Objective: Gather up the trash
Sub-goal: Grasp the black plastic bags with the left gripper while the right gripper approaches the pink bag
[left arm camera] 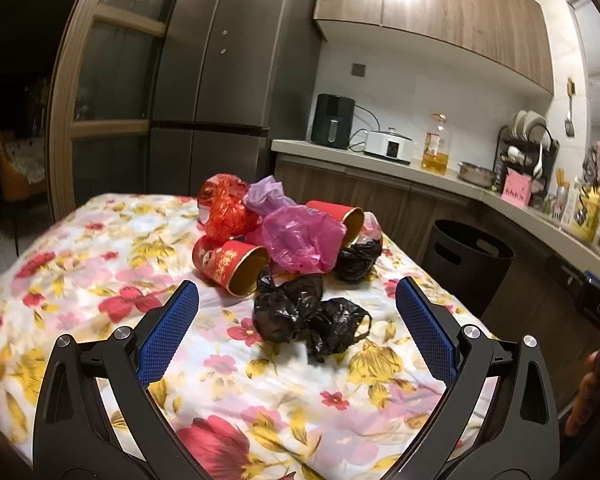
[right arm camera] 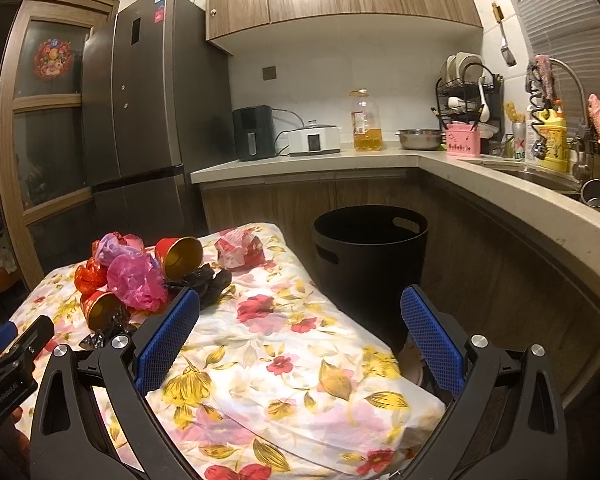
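A pile of trash lies on the table with the floral cloth (left arm camera: 80, 280): a crumpled black bag (left arm camera: 308, 320) nearest me, a second black bag (left arm camera: 356, 258), a pink bag (left arm camera: 300, 240), a red bag (left arm camera: 228, 212), a lilac bag (left arm camera: 268, 194) and two red paper cups (left arm camera: 230, 260) (left arm camera: 336, 216) on their sides. My left gripper (left arm camera: 298, 300) is open, its jaws wide to either side of the nearest black bag, just short of it. My right gripper (right arm camera: 300, 312) is open and empty above the cloth (right arm camera: 280, 360), right of the pile (right arm camera: 136, 276). A black bin (right arm camera: 370, 260) stands on the floor beyond the table.
The bin also shows in the left wrist view (left arm camera: 466, 268), right of the table. A kitchen counter (right arm camera: 500, 184) wraps around the back and right, with an oil bottle (right arm camera: 366, 120), appliances and a dish rack. A dark fridge (right arm camera: 148, 100) stands behind the table.
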Demonstrator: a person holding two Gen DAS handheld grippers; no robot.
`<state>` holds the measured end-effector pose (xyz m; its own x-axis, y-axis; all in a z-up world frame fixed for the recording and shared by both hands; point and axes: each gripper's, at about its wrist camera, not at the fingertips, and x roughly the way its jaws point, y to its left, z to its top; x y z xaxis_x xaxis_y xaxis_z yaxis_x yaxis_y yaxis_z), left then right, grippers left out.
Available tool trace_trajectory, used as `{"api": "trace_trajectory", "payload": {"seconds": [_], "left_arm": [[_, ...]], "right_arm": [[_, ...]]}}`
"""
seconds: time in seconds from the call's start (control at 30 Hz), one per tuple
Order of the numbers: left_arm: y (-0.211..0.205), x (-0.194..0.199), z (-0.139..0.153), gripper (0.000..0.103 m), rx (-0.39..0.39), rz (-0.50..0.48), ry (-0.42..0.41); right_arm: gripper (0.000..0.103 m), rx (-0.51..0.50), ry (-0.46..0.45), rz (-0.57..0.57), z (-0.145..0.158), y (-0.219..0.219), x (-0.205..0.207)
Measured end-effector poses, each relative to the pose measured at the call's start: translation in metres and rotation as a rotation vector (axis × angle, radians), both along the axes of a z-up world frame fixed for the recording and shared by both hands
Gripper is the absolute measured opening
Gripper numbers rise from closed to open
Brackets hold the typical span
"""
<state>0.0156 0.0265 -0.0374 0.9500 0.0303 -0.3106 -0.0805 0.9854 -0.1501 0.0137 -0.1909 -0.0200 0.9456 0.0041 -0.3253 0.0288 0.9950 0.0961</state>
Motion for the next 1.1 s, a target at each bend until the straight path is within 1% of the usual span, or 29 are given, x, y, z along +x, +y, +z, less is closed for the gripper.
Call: {"api": "trace_trajectory", "payload": {"seconds": [0.07, 0.13, 0.23, 0.33, 0.4, 0.43, 0.5, 0.53, 0.6, 0.7, 0.73, 0.77, 0.93, 1.1], "left_arm": [[0.003, 0.008, -0.005, 0.097, -0.014, -0.004, -0.003], [0.001, 0.02, -0.012, 0.096, -0.011, -0.015, 0.001], [0.0, 0.041, -0.024, 0.09, 0.012, -0.014, 0.03], [0.004, 0.061, -0.037, 0.075, 0.001, -0.015, 0.082], [0.007, 0.072, -0.044, 0.058, -0.007, -0.009, 0.125], [0.009, 0.078, -0.049, 0.055, -0.016, -0.014, 0.146], [0.011, 0.084, -0.054, 0.037, -0.028, -0.026, 0.175], [0.013, 0.089, -0.059, 0.033, -0.03, -0.036, 0.194], [0.015, 0.091, -0.063, 0.017, -0.041, -0.044, 0.204], [0.023, 0.093, -0.067, 0.005, -0.077, -0.053, 0.202], [0.026, 0.091, -0.067, 0.004, -0.081, -0.051, 0.192], [0.027, 0.091, -0.066, 0.003, -0.083, -0.051, 0.189], [0.035, 0.076, -0.056, 0.001, -0.107, -0.052, 0.136], [0.048, 0.058, -0.035, 0.001, -0.122, -0.03, 0.066]], "right_arm": [[0.098, 0.0, 0.002, 0.018, -0.004, 0.005, 0.007], [0.098, -0.001, -0.001, 0.03, -0.007, 0.008, 0.013], [0.098, -0.002, -0.01, 0.046, -0.011, 0.013, 0.023], [0.098, -0.003, -0.016, 0.061, -0.015, 0.019, 0.034], [0.098, -0.009, -0.022, 0.081, -0.018, 0.025, 0.04], [0.097, -0.012, -0.023, 0.093, -0.019, 0.028, 0.044], [0.097, -0.014, -0.024, 0.117, -0.02, 0.034, 0.051], [0.096, -0.015, -0.026, 0.13, -0.021, 0.038, 0.054], [0.093, -0.022, -0.032, 0.153, -0.022, 0.046, 0.061], [0.09, -0.025, -0.03, 0.2, -0.025, 0.059, 0.072], [0.088, -0.025, -0.028, 0.216, -0.026, 0.064, 0.076], [0.083, -0.03, -0.026, 0.226, -0.027, 0.069, 0.079], [0.069, -0.022, -0.002, 0.307, -0.032, 0.092, 0.101], [0.062, -0.014, -0.002, 0.372, -0.034, 0.113, 0.122]]}}
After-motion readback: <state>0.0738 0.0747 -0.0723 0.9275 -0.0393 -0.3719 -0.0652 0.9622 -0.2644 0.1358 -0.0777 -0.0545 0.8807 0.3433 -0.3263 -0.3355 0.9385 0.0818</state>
